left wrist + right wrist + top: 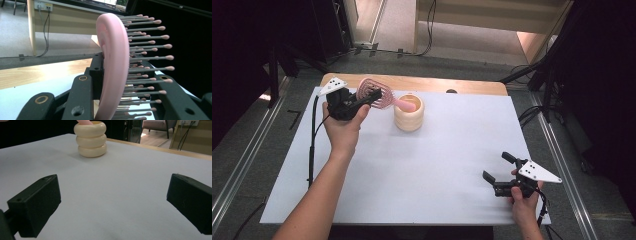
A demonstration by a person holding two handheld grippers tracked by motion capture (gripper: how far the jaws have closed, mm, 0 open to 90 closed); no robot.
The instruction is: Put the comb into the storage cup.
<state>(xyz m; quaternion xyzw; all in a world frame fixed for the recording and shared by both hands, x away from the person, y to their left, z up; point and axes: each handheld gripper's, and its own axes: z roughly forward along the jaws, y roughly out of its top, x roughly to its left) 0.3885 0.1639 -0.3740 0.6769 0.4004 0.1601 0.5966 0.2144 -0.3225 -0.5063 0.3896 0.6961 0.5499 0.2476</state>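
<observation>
No readable text, label, brand, number or sign anywhere.
</observation>
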